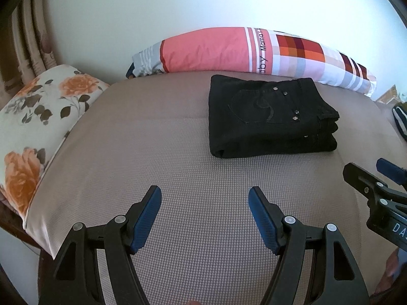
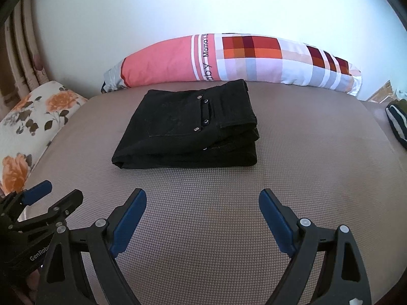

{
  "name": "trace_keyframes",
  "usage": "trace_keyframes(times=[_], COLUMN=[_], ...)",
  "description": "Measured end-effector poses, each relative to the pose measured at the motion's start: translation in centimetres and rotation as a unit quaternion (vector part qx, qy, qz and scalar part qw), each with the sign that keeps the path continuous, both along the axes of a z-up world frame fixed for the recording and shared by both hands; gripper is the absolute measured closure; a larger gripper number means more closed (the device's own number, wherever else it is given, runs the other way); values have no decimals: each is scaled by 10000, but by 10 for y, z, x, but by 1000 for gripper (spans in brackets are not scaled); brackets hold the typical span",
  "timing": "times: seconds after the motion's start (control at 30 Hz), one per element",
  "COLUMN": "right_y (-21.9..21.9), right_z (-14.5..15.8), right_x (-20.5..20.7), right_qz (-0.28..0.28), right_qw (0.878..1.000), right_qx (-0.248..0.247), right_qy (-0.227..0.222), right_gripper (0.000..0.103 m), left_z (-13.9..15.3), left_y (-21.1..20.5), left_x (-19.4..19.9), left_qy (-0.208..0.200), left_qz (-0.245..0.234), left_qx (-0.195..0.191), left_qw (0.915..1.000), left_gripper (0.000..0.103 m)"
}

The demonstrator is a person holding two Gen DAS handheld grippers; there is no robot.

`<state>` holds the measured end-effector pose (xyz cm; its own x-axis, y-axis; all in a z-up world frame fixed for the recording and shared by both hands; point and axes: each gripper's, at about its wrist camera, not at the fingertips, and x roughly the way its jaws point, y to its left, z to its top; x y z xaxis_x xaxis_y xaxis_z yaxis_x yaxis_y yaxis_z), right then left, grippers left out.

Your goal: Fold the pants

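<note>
Left wrist view showed the left tongs (image 1: 204, 194) with their two blue pads (image 1: 147, 218) wide apart and holding nothing, above the near part of the bed (image 1: 127, 152). Right wrist view showed the right tongs (image 2: 202, 197) spread apart in the same way, also with nothing between them. Each pair of tongs appeared at the edge of the other view, so the two were side by side. The black pants (image 1: 269, 122) lay folded in a compact stack on the beige bed cover, farther away than both tongs and not touching them. Behind the pants, along the white wall (image 2: 203, 5), lay a long pink and checked pillow (image 1: 244, 50). A floral pillow (image 1: 38, 117) lay at the left edge of the bed, and a striped cloth (image 2: 396, 124) at the far right.
</note>
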<state>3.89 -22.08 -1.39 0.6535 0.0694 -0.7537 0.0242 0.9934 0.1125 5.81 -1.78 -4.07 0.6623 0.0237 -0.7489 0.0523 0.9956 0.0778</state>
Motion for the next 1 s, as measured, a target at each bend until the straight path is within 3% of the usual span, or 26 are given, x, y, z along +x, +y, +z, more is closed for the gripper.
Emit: trace_keyframes(times=[1.0], right_y=[0], right_z=[-9], right_x=[3], right_qz=[9], right_qw=[9998], right_qx=[-15], right_qy=[175], right_gripper=[15], left_z=[-7], left_y=[-4], left_x=[-2], left_qy=[32], left_qz=[-66], left_qx=[6], left_qw=[10000], left_gripper=[32])
